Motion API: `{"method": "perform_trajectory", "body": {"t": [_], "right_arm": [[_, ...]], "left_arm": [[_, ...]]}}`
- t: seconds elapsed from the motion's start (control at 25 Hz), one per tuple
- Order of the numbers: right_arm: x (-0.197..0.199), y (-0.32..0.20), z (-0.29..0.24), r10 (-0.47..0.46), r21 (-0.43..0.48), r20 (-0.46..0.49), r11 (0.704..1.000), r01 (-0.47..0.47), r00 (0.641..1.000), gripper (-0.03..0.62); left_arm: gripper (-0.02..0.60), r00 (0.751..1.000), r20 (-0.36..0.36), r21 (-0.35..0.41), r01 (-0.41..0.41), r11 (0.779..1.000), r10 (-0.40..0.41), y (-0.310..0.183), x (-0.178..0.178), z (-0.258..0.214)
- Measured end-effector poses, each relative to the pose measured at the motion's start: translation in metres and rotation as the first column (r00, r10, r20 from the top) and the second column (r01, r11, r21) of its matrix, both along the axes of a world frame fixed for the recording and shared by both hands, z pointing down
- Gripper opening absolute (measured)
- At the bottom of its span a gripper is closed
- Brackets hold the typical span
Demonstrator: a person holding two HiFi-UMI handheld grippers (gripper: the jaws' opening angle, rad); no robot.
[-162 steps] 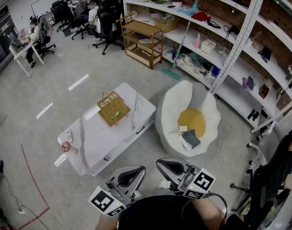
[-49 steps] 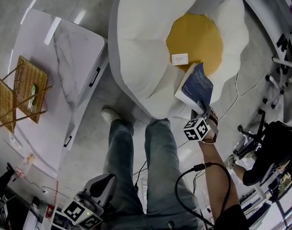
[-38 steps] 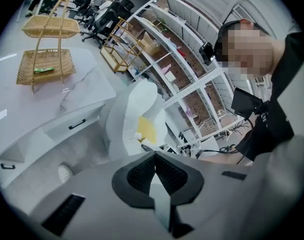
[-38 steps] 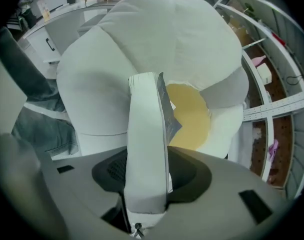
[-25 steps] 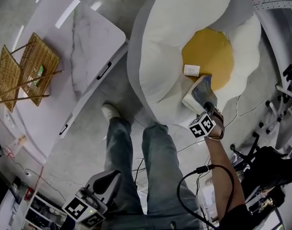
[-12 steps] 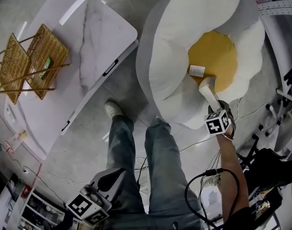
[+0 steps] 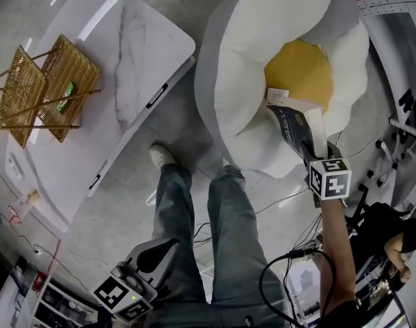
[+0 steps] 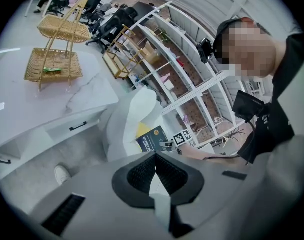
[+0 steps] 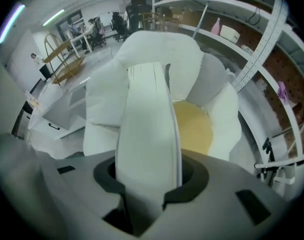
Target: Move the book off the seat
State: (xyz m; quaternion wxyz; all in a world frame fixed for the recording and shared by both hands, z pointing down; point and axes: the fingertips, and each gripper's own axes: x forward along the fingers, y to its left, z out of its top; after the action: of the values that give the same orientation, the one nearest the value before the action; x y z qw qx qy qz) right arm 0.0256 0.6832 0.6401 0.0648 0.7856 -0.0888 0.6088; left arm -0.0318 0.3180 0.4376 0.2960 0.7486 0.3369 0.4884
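Fingers point(image 9: 192, 177) grip book point(image 9: 147, 129) edge-on; head view shows its cover point(image 7: 289, 126).

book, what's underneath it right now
The book, clamped in the right hand-held gripper, hangs over the white seat and its yellow centre. A small white card shows at its top edge. The patch directly beneath is covered.

The counter point(image 7: 136, 53) is set left of the seat point(image 7: 248, 53), with a basket rack point(image 7: 47, 94) placed on its left part. A card point(image 7: 277, 96) is laid in the seat's middle, and the book point(image 7: 293, 125) is held just beside it, above the seat's near right edge. Shelving point(image 7: 395, 2) is ranged right of the seat.
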Motion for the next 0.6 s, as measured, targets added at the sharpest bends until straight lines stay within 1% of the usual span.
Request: {"method": "perform_trajectory", "body": {"t": [0.08,0.2,0.28,0.4,0.44,0.52,0.6], "right_arm": [[0.003,-0.012,-0.026,-0.004,0.044,-0.035,0.999,0.005,0.999,0.170],[0.015,-0.027,-0.065,-0.044,0.100,-0.077,0.994,0.052,0.996,0.170],[0.021,-0.042,-0.087,-0.078,0.126,-0.092,0.988,0.090,0.993,0.170],[0.020,-0.067,-0.119,-0.131,0.154,-0.100,0.977,0.145,0.986,0.170],[0.023,-0.075,-0.129,-0.157,0.163,-0.105,0.971,0.173,0.982,0.170],[0.036,-0.088,-0.149,-0.226,0.183,-0.120,0.952,0.246,0.967,0.170],[0.050,-0.106,-0.169,-0.291,0.211,-0.136,0.926,0.314,0.947,0.170]], "left_arm": [[0.006,1.000,-0.017,0.000,0.009,1.000,-0.009,-0.006,-0.001,-0.003],[0.006,0.999,-0.032,0.032,0.021,0.999,-0.020,-0.020,-0.010,0.000],[0.006,0.998,-0.037,0.027,0.046,0.999,-0.045,-0.027,-0.011,-0.003],[0.006,0.996,-0.019,0.003,0.092,0.996,-0.092,-0.035,-0.006,-0.017],[0.006,0.993,-0.027,0.002,0.111,0.994,-0.111,-0.039,-0.007,-0.018],[0.006,0.984,-0.079,0.006,0.162,0.987,-0.161,-0.045,-0.011,-0.018],[0.005,0.962,-0.128,-0.012,0.243,0.970,-0.242,-0.049,-0.008,-0.022]]}}
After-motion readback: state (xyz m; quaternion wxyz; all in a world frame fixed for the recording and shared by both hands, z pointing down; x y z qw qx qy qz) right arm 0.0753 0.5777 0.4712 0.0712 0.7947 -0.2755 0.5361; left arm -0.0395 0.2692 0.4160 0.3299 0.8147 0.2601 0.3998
